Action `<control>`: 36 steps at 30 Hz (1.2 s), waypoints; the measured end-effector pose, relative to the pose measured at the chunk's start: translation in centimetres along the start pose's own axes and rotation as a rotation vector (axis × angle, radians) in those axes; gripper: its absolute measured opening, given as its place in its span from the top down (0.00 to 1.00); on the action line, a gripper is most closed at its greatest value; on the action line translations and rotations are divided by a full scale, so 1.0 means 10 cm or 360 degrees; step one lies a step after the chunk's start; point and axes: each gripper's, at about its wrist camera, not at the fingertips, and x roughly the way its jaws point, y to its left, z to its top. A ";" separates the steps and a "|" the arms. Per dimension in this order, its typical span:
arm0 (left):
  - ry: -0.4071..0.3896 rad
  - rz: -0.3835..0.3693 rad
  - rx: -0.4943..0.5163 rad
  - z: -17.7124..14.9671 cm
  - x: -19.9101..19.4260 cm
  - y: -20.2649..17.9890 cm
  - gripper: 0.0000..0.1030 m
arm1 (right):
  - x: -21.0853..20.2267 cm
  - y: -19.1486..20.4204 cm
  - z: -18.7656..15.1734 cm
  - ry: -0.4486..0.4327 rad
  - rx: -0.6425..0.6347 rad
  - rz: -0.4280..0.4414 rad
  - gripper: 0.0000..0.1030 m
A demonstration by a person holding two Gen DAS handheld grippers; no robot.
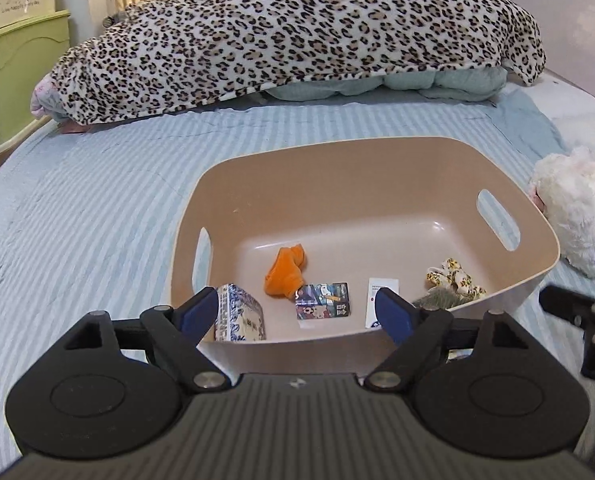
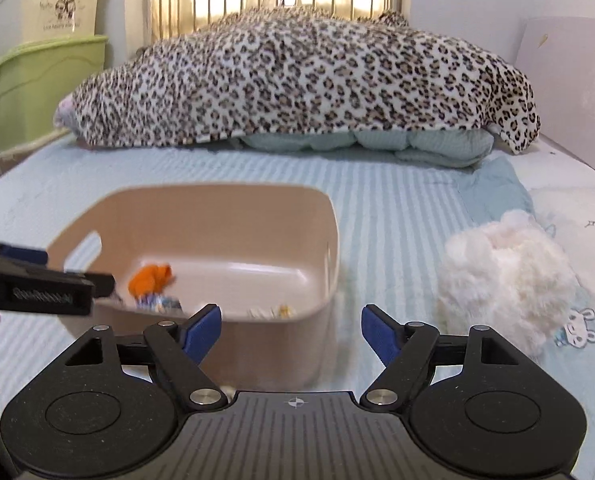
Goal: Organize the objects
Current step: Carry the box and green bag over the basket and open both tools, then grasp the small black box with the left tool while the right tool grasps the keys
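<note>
A beige plastic bin (image 1: 337,168) sits on the striped bed. It holds an orange cloth (image 1: 287,276), a blue-and-white patterned box (image 1: 239,316), a small colourful box (image 1: 323,300), a white card (image 1: 377,300) and a leopard-print item (image 1: 455,278). My left gripper (image 1: 297,312) is open and empty above the bin's near rim. My right gripper (image 2: 291,334) is open and empty, just right of the bin (image 2: 257,208) and near its front right corner. A white fluffy plush toy (image 2: 505,276) lies on the bed to its right; it also shows in the left wrist view (image 1: 577,208).
A leopard-print blanket (image 1: 297,28) over a pale green quilt (image 1: 381,86) fills the far half of the bed. Green and cream storage boxes (image 2: 37,88) stand at the left. The left gripper's side (image 2: 37,288) shows at the right view's left edge.
</note>
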 end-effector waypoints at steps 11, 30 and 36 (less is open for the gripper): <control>0.0020 -0.0014 -0.0036 -0.21 -0.19 -0.14 0.15 | -0.02 -0.15 -0.31 0.0187 -0.0034 -0.0023 0.24; 0.0299 -0.0234 -0.0154 -0.64 0.41 -0.64 0.15 | 0.24 -0.36 -0.49 0.0382 0.0065 -0.0162 0.24; 0.0399 -0.0230 -0.0112 -0.71 0.63 -0.79 0.15 | 0.36 -0.40 -0.51 0.0440 0.0077 -0.0195 0.24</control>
